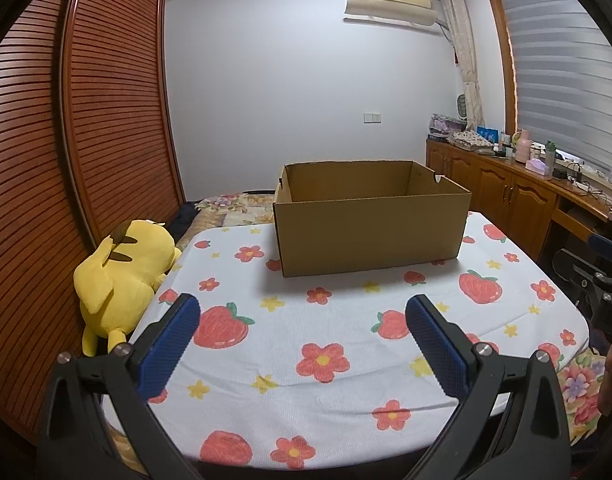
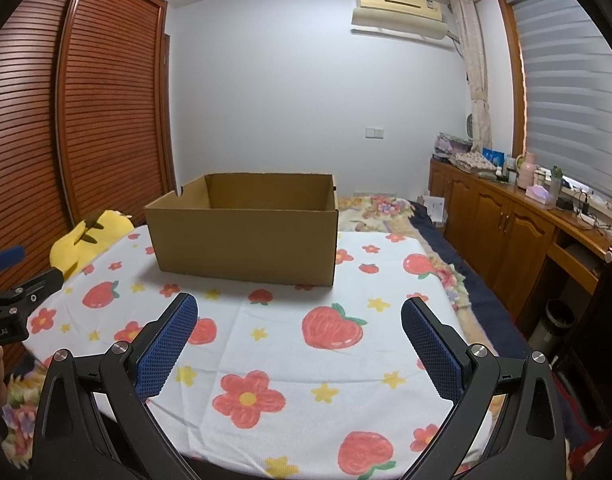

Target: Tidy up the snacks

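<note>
- While no snack can be made out in either view, a cardboard box [image 1: 370,220] is seen standing open-topped toward the far edge of the table [image 1: 346,380], which is covered in a strawberry-and-flower cloth.
- Both the left gripper [image 1: 302,320] and the right gripper [image 2: 300,320] are held over the near edge with their blue pads spread wide; nothing is gripped by either.
- The box lies straight ahead of both sets of fingers, well apart from them, with bare cloth between. Its long axis runs across the table, parallel to the near edge.
- From the left wrist view the box sits slightly right of centre; from the right wrist view, slightly left. Neither gripper is judged clearly nearer.
- The floor of the box is hidden by its near wall, so whether anything already lies inside cannot be told.
- A yellow plush toy [image 1: 122,276] is seen beside the left edge of the table, off the cloth.
- Where the snacks are kept cannot be told.
</note>
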Demonstrator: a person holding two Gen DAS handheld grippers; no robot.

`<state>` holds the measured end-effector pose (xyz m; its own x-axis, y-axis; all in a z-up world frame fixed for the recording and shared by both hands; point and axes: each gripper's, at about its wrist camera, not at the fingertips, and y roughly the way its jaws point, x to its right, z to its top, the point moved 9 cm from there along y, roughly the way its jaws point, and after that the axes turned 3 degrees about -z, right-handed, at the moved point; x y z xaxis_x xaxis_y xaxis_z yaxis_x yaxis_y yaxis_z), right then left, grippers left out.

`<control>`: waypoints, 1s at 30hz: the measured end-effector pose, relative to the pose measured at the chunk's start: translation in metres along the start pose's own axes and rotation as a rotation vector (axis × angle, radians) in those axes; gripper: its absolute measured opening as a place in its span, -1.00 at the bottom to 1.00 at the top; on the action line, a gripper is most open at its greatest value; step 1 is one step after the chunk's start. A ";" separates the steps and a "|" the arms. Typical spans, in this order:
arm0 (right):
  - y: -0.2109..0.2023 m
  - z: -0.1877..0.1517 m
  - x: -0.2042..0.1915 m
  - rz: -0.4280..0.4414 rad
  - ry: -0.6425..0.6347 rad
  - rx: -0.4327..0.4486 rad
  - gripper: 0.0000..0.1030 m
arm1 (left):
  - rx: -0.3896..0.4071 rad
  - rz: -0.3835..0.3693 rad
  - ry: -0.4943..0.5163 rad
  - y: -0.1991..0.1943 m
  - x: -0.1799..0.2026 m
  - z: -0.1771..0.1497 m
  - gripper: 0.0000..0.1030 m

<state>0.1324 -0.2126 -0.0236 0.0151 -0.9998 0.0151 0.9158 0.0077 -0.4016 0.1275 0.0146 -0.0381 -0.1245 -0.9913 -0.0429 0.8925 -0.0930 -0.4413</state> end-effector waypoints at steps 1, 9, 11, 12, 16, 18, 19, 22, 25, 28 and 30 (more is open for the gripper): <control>0.000 0.000 0.000 0.001 0.001 0.001 1.00 | 0.001 0.000 0.000 -0.001 0.000 0.000 1.00; -0.001 0.001 0.000 0.001 0.001 0.003 1.00 | 0.006 0.003 0.001 -0.002 -0.001 0.003 1.00; -0.001 0.001 0.000 0.000 0.001 0.004 1.00 | 0.006 0.002 0.003 -0.002 0.000 0.004 1.00; -0.001 0.001 0.000 0.001 0.000 0.004 1.00 | 0.008 0.003 0.003 -0.003 -0.001 0.005 1.00; -0.001 0.001 0.000 0.001 0.001 0.003 1.00 | 0.010 0.004 0.002 -0.003 -0.001 0.005 1.00; -0.001 0.002 0.000 0.001 0.001 0.004 1.00 | 0.012 0.004 0.003 -0.003 -0.001 0.006 1.00; -0.001 0.001 0.000 0.001 0.001 0.005 1.00 | 0.012 0.004 0.003 -0.004 -0.001 0.006 1.00; -0.001 0.002 0.000 0.002 0.002 0.004 1.00 | 0.012 0.004 0.003 -0.004 -0.001 0.006 1.00; 0.000 0.003 0.000 0.002 0.001 0.003 1.00 | 0.013 0.004 0.002 -0.004 -0.001 0.006 1.00; -0.001 0.002 0.000 0.002 0.002 0.003 1.00 | 0.012 0.005 0.004 -0.004 -0.001 0.006 1.00; -0.001 0.002 0.000 0.001 0.003 0.005 1.00 | 0.012 0.005 0.003 -0.004 -0.001 0.006 1.00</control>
<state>0.1325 -0.2127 -0.0209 0.0146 -0.9998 0.0123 0.9178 0.0085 -0.3970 0.1266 0.0151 -0.0310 -0.1217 -0.9914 -0.0480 0.8982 -0.0894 -0.4303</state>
